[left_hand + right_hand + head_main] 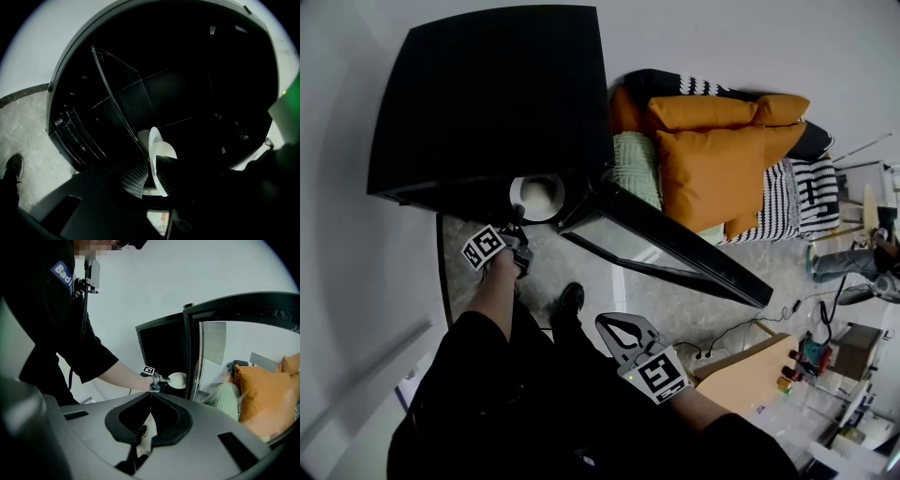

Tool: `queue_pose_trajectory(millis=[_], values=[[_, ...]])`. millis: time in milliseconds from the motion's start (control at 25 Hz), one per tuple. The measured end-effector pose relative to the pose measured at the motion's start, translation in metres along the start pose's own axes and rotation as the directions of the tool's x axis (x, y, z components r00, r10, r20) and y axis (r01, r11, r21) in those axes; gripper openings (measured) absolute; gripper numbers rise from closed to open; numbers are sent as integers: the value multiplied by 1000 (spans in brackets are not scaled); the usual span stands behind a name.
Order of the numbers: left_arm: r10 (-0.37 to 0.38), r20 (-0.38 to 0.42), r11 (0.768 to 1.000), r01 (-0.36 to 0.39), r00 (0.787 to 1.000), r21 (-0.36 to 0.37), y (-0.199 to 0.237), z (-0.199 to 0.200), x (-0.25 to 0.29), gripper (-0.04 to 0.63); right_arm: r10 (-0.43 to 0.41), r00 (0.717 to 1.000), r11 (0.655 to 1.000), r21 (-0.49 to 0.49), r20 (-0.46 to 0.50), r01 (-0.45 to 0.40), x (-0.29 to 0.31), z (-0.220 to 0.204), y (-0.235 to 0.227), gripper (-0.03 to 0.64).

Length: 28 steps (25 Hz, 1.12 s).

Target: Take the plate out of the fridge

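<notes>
Black fridge (487, 94), door (666, 244) open before us.
Inside, our left tongs (152, 160) stand slightly parted around the white plate (162, 149) rim; right tongs (151, 393) closed, empty.

The grey speckled floor (675, 305) is carrying a black fridge (487, 94), its door (666, 246) standing open, with a sofa (797, 202) just beside it. Orange cushions (712, 155) and a pale green cushion (636, 164) are lying on the sofa, and a person's black shoe (572, 298) is standing on the floor.
</notes>
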<state>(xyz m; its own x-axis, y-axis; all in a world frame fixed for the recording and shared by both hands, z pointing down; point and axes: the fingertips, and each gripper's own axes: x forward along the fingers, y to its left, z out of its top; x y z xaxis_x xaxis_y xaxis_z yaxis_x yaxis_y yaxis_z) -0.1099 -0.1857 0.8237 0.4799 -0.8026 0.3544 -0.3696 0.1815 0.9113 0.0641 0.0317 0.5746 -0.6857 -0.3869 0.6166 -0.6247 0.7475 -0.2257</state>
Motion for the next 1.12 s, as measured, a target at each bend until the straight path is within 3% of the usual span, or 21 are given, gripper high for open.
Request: queue_pose_trajectory(millis=[160,480,800,1120], values=[[4,-10,1000,-4,1000,-14,-1,-3,2,43,-7,1000,1000,-3,-1,7,-1,0,-2,9],[-34,34,992,38,999,-120,1,-8,-18,18,-10,1000,1000,5,-4,10,-4,4,-4,9],[-86,60,985,94,994,-146,5,-9,-35,17,5,1000,1000,-26,1,-5,-2,0,-3,8],[-98,49,985,104,994,-135,0,-12,-58,17,22,1000,998,-52,21,-21,1,7,2,8]])
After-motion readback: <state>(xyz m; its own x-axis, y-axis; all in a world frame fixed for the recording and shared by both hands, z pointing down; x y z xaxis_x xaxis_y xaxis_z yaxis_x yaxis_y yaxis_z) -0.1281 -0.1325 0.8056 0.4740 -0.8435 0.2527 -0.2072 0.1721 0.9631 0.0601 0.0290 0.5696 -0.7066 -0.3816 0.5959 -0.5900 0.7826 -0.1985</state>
